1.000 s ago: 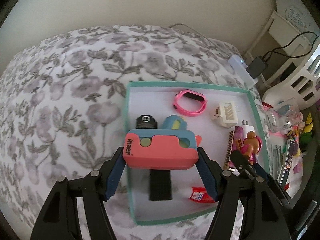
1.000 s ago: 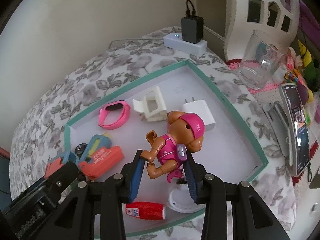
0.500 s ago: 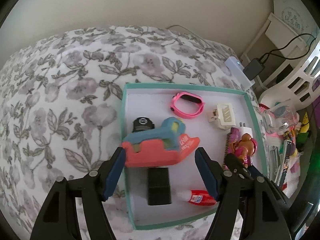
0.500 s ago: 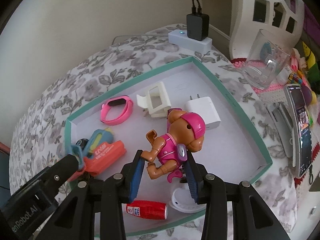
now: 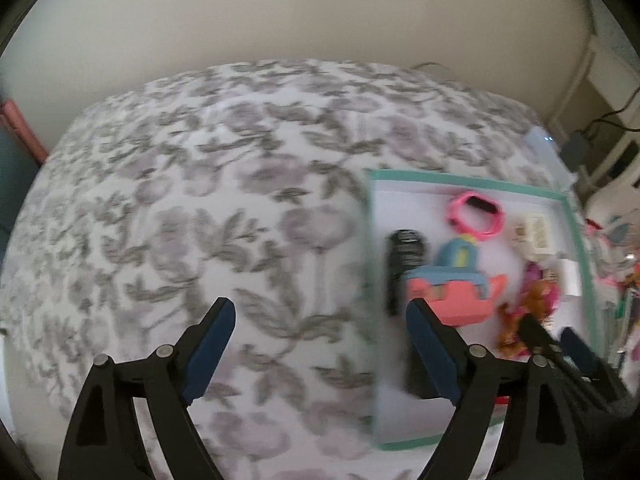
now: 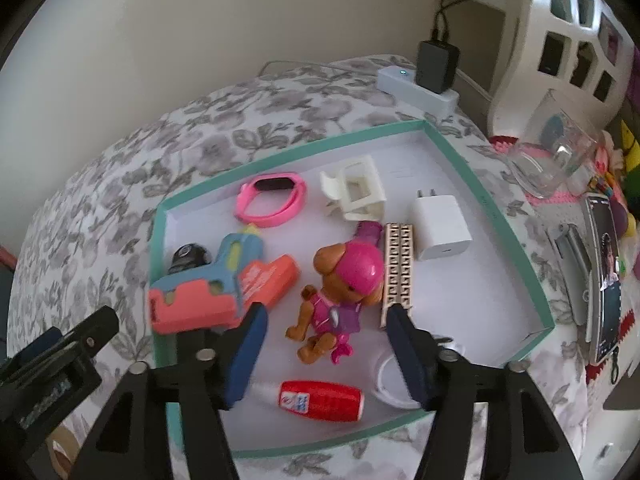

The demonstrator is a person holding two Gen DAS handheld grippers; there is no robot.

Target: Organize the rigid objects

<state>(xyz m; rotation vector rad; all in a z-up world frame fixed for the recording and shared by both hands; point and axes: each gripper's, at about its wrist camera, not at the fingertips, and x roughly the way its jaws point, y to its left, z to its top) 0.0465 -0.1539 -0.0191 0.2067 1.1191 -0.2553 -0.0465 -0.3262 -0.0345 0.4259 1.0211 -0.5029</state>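
Observation:
The teal-rimmed tray [image 6: 496, 216] on the floral cloth holds the toys. An orange and blue toy gun [image 6: 224, 288] lies at its left side, free of any grip. My left gripper [image 5: 320, 316], blurred, hangs over bare cloth left of the tray [image 5: 460, 182]; its jaws are opening with nothing between them, and the gun [image 5: 452, 292] sits to its right. My right gripper [image 6: 326, 318] is opening too. A brown and pink dog figure [image 6: 340, 292] lies on the tray floor between its fingers, and the pads do not touch it.
Also in the tray: a pink wristband [image 6: 272, 200], cream clip [image 6: 356, 194], white charger [image 6: 440, 226], patterned bar [image 6: 398, 268], red tube [image 6: 320, 400], black cylinder [image 6: 188, 258]. A power strip [image 6: 416, 88], glass cup [image 6: 556, 152] and phone [image 6: 604, 276] lie to the right.
Both grippers opened. The toy gun left the left gripper and lies in the tray; that gripper swung left over the cloth. The dog figure dropped from the right gripper onto the tray floor.

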